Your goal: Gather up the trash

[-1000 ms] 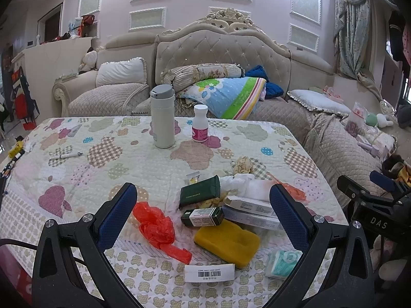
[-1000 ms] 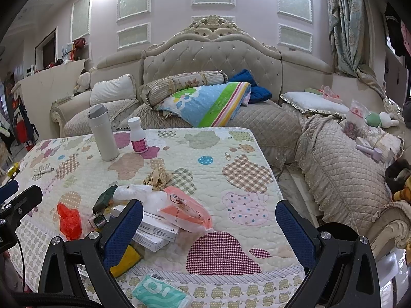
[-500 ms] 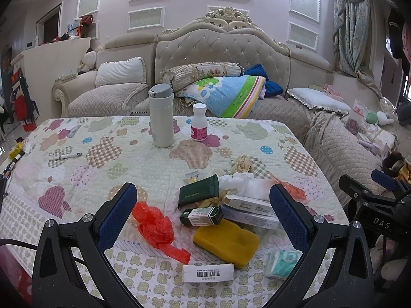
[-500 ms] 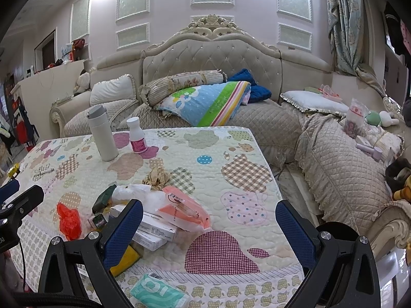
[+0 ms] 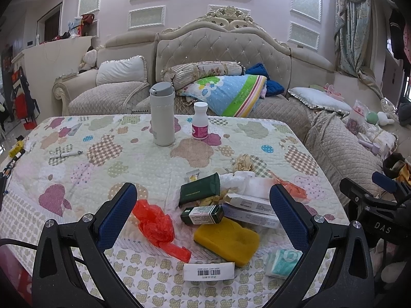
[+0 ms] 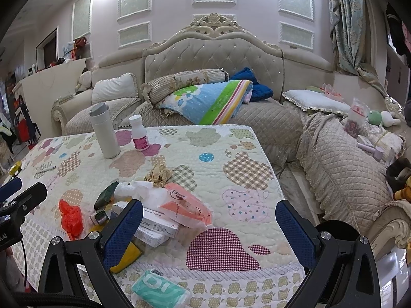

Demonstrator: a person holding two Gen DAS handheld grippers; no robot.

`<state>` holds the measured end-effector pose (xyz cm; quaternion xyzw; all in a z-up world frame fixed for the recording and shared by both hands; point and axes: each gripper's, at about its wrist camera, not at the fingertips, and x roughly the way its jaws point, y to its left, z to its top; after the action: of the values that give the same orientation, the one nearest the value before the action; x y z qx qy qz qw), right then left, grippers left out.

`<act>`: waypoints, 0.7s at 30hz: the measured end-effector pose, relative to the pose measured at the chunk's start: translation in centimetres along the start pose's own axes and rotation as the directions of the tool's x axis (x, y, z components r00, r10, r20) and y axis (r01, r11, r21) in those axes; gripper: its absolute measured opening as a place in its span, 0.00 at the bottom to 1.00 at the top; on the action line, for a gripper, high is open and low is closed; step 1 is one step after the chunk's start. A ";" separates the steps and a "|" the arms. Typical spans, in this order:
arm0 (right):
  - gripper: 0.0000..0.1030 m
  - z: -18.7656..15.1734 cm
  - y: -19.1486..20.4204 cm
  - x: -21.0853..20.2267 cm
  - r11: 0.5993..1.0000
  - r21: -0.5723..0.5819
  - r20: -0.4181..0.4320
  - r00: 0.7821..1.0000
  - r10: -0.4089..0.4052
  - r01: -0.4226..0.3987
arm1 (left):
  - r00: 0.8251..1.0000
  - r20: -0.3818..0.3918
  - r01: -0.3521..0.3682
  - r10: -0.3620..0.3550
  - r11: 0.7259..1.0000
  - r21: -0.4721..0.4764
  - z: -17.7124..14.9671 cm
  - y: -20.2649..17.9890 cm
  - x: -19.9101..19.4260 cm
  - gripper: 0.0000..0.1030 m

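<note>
Left gripper (image 5: pixel 203 219) held wide above the near edge of the quilted table (image 5: pixel 102 169), nothing between its blue pads. Right gripper (image 6: pixel 209 231) likewise spread wide and empty, over the table's near right part.

Trash heaped on the near half of the table — red plastic bag (image 5: pixel 154 224) lying crumpled beside the left finger, yellow sponge (image 5: pixel 226 241) flat just right of it, small dark-green box (image 5: pixel 201 214) touching the sponge's far edge. Larger dark-green carton (image 5: pixel 200 188) tilted behind that, white boxes (image 5: pixel 250 209) stacked to its right, white tissue (image 5: pixel 241 179) and an orange-pink bag (image 6: pixel 185 205) draped over them. Crumpled brown paper (image 5: pixel 242 161) apart, farther back. Barcode label (image 5: pixel 208 271) and teal tissue pack (image 6: pixel 159 288) nearest the edge.

Farther off — white flask (image 5: pixel 161 114) upright, white bottle with pink label (image 5: pixel 199 124) just beside it, pen (image 5: pixel 66 154) well to the left.
</note>
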<state>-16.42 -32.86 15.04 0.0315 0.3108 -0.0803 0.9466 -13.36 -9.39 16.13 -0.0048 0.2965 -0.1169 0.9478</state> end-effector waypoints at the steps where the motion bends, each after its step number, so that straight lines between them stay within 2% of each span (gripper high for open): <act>1: 1.00 0.0 0.0 -0.1 1.000 0.000 0.000 1.000 0.000 0.000 | 1.000 0.000 0.000 0.000 1.000 0.000 0.0 0.0 0.0 1.00; 13: 1.00 -0.3 -0.1 -0.2 1.000 0.006 -0.016 1.000 0.019 -0.019 | 1.000 -0.004 0.001 -0.001 1.000 -0.007 -0.1 0.3 0.0 1.00; 21: 1.00 -1.1 -0.4 0.3 0.996 -0.004 -0.070 0.993 0.091 -0.091 | 0.997 -0.074 0.001 -0.003 0.999 -0.036 -0.3 4.5 0.3 1.00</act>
<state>-16.86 -33.15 13.97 0.0451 0.3420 -0.0349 0.9380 -12.31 -5.09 15.34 -0.0178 0.3336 -0.1126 0.9358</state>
